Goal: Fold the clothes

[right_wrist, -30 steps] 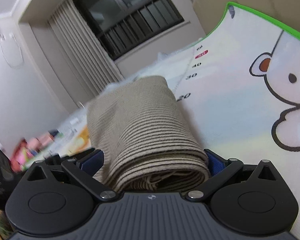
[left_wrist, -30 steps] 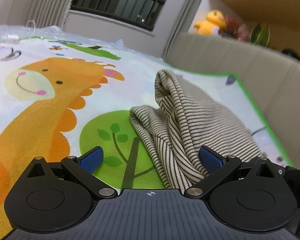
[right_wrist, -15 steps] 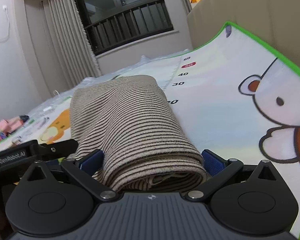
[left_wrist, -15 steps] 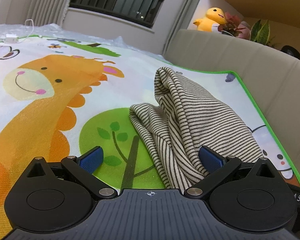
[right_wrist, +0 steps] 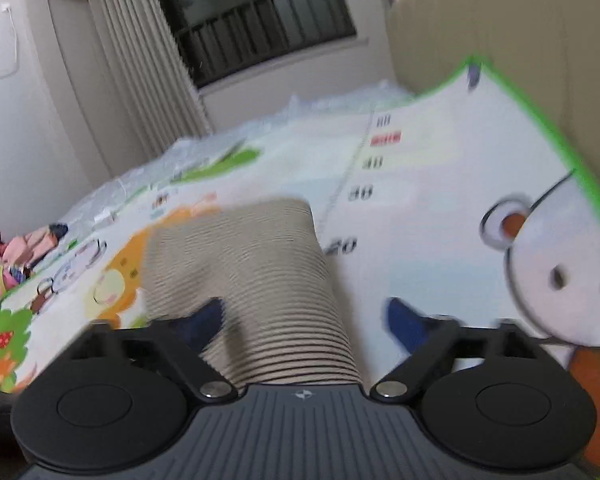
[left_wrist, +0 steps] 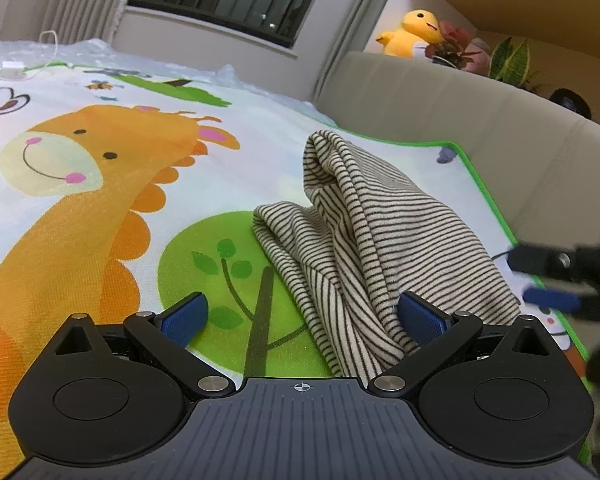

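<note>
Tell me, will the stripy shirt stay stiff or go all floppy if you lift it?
Probably floppy: the stripy shirt already slumps in soft folds and creases on the play mat. It likely sags and unfolds if lifted by one corner. It looks thin, so probably light.

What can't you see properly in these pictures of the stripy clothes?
- Left wrist view: the near end of the stripy garment is hidden behind the left gripper's black body.
- Left wrist view: the right gripper is blurred and cut off by the right edge.
- Right wrist view: the whole picture is smeared, so the numbers printed on the play mat are unreadable; the right gripper's jaws are closing, with cloth between them, contact unclear.
</note>
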Motion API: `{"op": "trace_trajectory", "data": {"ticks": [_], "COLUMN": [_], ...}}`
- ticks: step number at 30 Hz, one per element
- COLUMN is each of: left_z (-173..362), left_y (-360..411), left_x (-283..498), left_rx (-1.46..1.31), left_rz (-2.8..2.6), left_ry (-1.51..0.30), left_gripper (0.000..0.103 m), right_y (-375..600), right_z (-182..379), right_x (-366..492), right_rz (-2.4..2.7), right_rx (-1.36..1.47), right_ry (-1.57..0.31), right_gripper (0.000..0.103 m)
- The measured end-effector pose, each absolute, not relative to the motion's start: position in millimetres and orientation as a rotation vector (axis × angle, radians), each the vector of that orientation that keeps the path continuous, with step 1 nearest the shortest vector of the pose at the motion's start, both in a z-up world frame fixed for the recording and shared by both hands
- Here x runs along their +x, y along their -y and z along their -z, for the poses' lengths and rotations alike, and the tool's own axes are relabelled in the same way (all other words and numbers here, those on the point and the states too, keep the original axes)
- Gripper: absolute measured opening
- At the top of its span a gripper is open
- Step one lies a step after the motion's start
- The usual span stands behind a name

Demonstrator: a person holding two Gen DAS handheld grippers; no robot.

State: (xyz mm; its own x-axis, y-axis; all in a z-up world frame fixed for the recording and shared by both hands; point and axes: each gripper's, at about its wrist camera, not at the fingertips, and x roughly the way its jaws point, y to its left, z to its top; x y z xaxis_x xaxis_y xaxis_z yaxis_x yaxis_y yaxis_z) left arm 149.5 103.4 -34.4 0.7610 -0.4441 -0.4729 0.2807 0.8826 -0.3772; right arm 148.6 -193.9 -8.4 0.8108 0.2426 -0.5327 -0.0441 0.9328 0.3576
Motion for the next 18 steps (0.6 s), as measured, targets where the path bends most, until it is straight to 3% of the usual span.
{"op": "trace_trajectory", "data": {"ticks": [2, 4, 10, 18], "left_z": [31, 29, 38, 12], "left_y": [-103, -105, -115, -127], "left_x": [148, 147, 147, 145], "left_rx": [-0.301, -0.356, -0.447, -0.384], "left_rz": [0.416, 0.475, 0.550, 0.412], "left_ry": [-0.599, -0.622, -0.601, -0.579], "left_gripper": [0.094, 0.074, 0.075, 0.083], "right_y": [201, 206, 199, 137], "right_z": [30, 43, 46, 34], "right_x": [160, 160, 160, 157], "right_rz": [-0.237, -0.277, -0.399, -0.576], "right_rx": [0.433, 0.491, 0.511, 0.239], "right_ry": [-0.640, -0.630, -0.643, -0.648], "right_gripper": [0.076, 0.076, 0.071, 0.072]}}
